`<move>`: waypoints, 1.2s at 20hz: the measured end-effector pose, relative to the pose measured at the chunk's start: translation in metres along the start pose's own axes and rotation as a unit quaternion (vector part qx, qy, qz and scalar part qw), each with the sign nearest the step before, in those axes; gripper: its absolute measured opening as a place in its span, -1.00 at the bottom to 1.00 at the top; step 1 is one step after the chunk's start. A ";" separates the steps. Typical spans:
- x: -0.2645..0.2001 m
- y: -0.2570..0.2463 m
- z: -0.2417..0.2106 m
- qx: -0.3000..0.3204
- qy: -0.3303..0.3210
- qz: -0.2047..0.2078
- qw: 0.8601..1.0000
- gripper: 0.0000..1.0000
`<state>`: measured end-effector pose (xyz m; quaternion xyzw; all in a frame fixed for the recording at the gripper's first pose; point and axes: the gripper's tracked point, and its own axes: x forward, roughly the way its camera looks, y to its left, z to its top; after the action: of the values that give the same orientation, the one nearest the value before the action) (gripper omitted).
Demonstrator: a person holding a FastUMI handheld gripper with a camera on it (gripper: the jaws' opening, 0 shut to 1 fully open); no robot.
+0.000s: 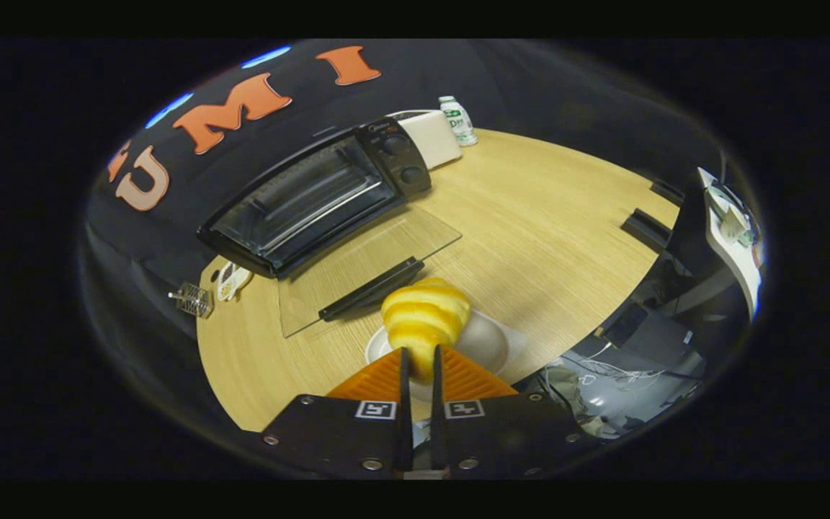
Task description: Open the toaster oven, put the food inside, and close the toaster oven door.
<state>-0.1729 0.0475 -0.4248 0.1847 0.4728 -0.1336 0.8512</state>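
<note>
My gripper (419,355) is shut on a yellow ridged pastry (425,314), held by its near end just above a white plate (491,342) on the wooden table. Beyond the pastry stands the black toaster oven (318,194). Its glass door (364,267) lies folded down flat onto the table, with the dark door handle (372,288) at its near edge. The oven cavity is open and its wire rack shows inside. Two knobs sit on the oven's right panel.
A cream box (431,137) and a small white bottle (458,120) stand behind the oven's right side. A wire holder (193,298) and a small round item (232,280) lie at the table's left corner. Dark clamps (647,229) grip the right table edge.
</note>
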 end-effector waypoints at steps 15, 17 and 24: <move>0.054 -0.015 -0.060 -0.089 0.039 -0.043 0.994 0.78; 0.062 -0.014 -0.054 -0.096 0.031 -0.047 0.994 0.80; 0.069 -0.017 -0.050 -0.093 0.020 -0.048 0.994 -0.06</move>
<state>-0.1817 0.0503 -0.5114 0.0849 0.5084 -0.1262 0.8476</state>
